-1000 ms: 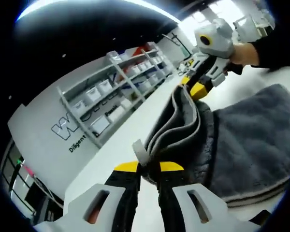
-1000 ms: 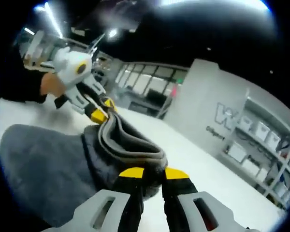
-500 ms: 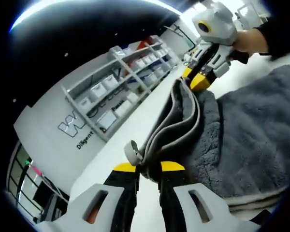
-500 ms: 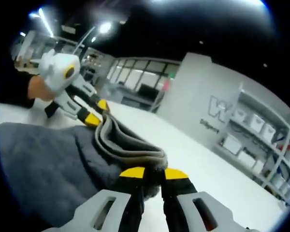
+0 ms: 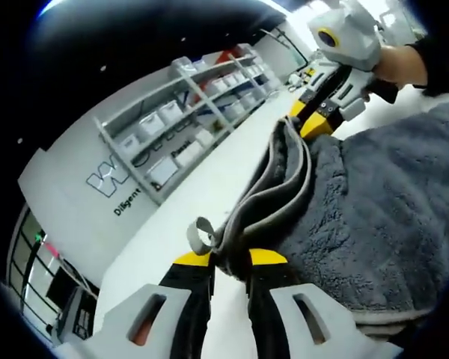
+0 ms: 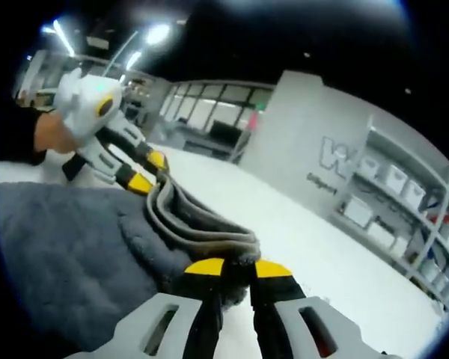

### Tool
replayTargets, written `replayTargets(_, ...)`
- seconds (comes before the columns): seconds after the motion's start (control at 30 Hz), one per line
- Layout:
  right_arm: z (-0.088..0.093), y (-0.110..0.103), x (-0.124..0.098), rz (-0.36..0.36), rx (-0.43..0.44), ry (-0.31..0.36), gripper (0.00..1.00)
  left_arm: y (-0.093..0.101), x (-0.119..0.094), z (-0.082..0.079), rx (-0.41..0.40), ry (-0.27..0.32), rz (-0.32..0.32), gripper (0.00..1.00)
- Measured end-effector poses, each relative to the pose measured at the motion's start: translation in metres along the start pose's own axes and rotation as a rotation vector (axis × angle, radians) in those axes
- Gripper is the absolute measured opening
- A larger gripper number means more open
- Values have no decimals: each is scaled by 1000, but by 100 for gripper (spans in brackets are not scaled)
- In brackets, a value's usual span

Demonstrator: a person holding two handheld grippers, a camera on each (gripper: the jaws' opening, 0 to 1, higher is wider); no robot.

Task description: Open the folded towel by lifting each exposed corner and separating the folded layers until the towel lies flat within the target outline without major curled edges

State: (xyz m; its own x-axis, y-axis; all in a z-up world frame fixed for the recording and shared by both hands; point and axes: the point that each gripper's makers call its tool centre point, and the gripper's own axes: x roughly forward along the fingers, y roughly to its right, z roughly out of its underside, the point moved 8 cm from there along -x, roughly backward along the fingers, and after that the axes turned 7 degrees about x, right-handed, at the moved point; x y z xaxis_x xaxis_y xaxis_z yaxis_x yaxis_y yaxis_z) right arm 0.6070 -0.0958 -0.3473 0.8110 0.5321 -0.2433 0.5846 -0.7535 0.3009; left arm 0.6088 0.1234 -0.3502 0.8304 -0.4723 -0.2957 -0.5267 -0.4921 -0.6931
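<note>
Towel (image 5: 374, 202) edge stretched between both clamped tongs (image 5: 230, 259) (image 6: 237, 268).

Dark grey fluffy towel (image 5: 382, 209) with pale grey edging, yellow-tipped black claw (image 5: 230, 259), white table (image 6: 322, 254)

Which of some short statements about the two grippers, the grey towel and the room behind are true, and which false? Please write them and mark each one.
1. The left gripper is shut on an edge of the grey towel. True.
2. The right gripper is open and holds nothing. False: it is shut on the towel's edge.
3. The towel lies fully flat. False: its edge is lifted between the two grippers, with folded layers showing.
4. Shelves with white bins stand against the wall. True.
5. The towel is red. False: it is grey.
</note>
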Motion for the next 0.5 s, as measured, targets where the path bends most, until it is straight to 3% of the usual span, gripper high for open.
replayTargets(0.5,13,2,5,20,-28,-66,12,2,3,8,-68,-8,22,15)
